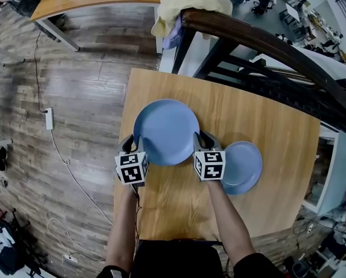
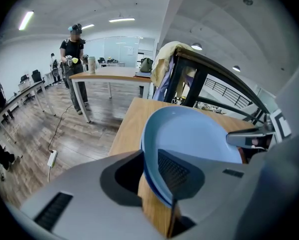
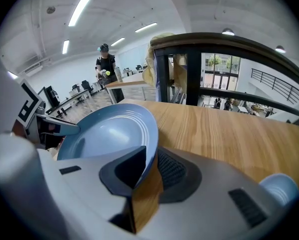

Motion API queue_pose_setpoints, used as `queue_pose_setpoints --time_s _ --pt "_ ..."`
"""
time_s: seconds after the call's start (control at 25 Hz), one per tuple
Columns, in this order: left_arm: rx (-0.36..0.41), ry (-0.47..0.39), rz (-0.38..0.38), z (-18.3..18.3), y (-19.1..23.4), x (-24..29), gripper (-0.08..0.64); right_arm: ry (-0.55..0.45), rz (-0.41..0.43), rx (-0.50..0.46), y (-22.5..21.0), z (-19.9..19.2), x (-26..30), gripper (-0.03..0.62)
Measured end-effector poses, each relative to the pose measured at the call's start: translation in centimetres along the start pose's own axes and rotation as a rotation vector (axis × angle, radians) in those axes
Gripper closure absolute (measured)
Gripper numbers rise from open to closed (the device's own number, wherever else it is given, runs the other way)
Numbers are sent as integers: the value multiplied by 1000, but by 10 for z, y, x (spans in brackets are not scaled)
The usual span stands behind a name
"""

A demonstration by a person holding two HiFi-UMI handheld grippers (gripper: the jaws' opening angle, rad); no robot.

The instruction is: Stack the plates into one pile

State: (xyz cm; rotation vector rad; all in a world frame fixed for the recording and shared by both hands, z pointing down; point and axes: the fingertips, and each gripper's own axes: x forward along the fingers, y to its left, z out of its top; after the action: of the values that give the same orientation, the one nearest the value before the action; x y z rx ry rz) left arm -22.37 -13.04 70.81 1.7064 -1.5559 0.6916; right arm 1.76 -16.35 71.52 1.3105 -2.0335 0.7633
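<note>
Reaching in with the left forearm point(image 1: 122, 227) and the right forearm point(image 1: 229, 222) over the near edge of the wooden table point(image 1: 265, 138), holding the left gripper point(image 1: 132, 143) at the left rim of the large blue plate point(image 1: 166, 129) and the right gripper point(image 1: 203, 141) at its right rim. Straddling that rim with both pairs of jaws but pinching nothing, with pads apart and bare wood in each gap, and with the plate released, lying on the table near its middle. Leaving the small blue plate point(image 1: 242, 167) on the table just beside the right gripper, near the large plate but not on it, so dealing with two separate plates rather than one pile.

Risking, most likely, a snag on the way out: pulling either gripper sideways or upward with the rim between the pads, catching the lip, and tipping or skidding the plate across the smooth wood. Risking also a knock against the small plate with the right gripper's body, shoving it toward the table's near right edge. Facing a further hazard at the next pick: biting the small plate by a thin rim too shallowly, letting it sag or slip, and dropping it off-centre onto the larger one with a chip or a clatter. Working, too, under the dark frame point(image 1: 248, 33) at the table's far side, leaving little room for a high, careless lift.
</note>
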Motion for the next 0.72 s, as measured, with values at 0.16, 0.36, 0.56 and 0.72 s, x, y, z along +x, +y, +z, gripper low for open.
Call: queue_pose_setpoints --time_s 0.16,0.36,0.56,0.72 --pt "26 12 9 2 1 2 443 -13 1 3 1 5 0 505" --pt "58 25 20 -1 1 -1 425 -21 7 12 4 6 -4 505" --pt "64 24 31 0 1 -1 416 -35 5 10 6 6 -8 505" --pt "63 23 42 0 0 -1 400 -38 9 14 8 5 -9 505"
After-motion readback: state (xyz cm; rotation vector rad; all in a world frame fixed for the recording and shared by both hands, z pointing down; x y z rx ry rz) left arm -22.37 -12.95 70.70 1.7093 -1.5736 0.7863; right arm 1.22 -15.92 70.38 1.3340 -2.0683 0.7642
